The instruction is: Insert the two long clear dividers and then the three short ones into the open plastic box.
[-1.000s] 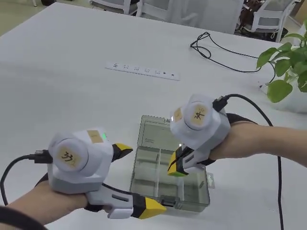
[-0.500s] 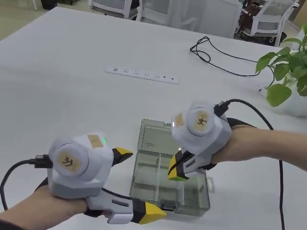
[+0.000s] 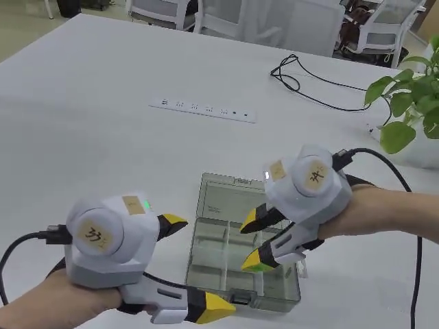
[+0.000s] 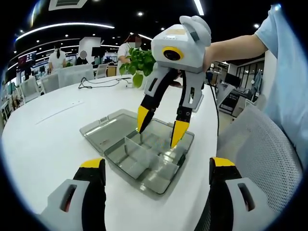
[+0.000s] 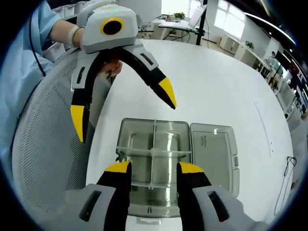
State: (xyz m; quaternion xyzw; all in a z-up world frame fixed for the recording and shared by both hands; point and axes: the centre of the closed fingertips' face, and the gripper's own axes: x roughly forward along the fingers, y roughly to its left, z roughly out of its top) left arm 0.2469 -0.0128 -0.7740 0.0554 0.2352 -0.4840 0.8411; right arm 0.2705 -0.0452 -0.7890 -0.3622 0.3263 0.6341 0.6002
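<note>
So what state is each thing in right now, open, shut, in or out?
plastic box: open.
lid: folded back, lying flat.
clear dividers: standing upright inside the box.
left gripper: open, empty.
right gripper: open, empty, above the box.

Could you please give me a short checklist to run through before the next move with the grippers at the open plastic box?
1. Box open, lid lying flat on the table: ok.
2. Right gripper above the box, jaws open, holding nothing: ok.
3. Left gripper at the box's near side, jaws open, holding nothing: ok.
4. Dividers stand crossed inside the box; all five seated: cannot tell.
5. Power strip and cable lie well apart from the box: ok.
</note>
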